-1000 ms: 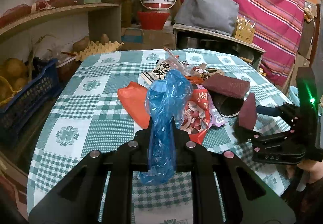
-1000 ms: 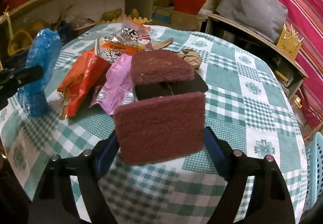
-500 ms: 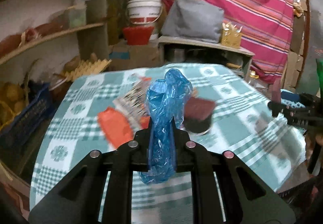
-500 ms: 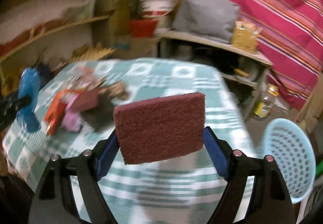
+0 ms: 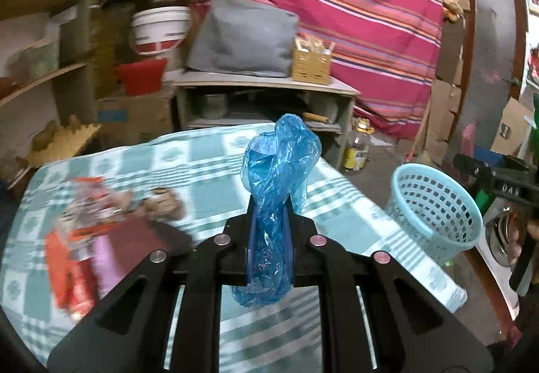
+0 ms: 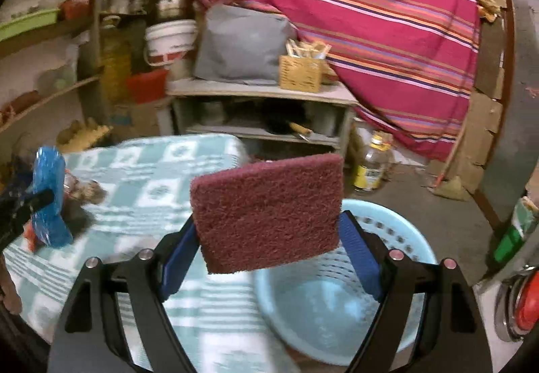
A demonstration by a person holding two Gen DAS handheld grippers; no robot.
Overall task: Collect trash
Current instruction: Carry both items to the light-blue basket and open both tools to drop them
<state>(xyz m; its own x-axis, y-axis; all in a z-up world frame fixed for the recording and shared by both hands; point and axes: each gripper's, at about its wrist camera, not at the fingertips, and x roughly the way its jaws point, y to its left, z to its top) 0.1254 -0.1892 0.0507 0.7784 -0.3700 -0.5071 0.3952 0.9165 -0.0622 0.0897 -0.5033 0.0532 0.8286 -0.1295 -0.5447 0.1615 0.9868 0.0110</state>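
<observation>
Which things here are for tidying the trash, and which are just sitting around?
For the job:
- blue plastic bag, pinched in the left gripper
- maroon scrub pad, held by the right gripper
- light blue basket
- wrappers on the table

Just lying about:
- grey cushion
- white bucket
- oil bottle
- striped cloth

Blue bag (image 5: 279, 171), maroon pad (image 6: 269, 211)

table (image 5: 209, 171): green-checked cloth; bears wrappers (image 5: 77, 238) | floor (image 6: 421, 204): blue basket (image 5: 434, 208); bottle (image 6: 372, 164)
</observation>
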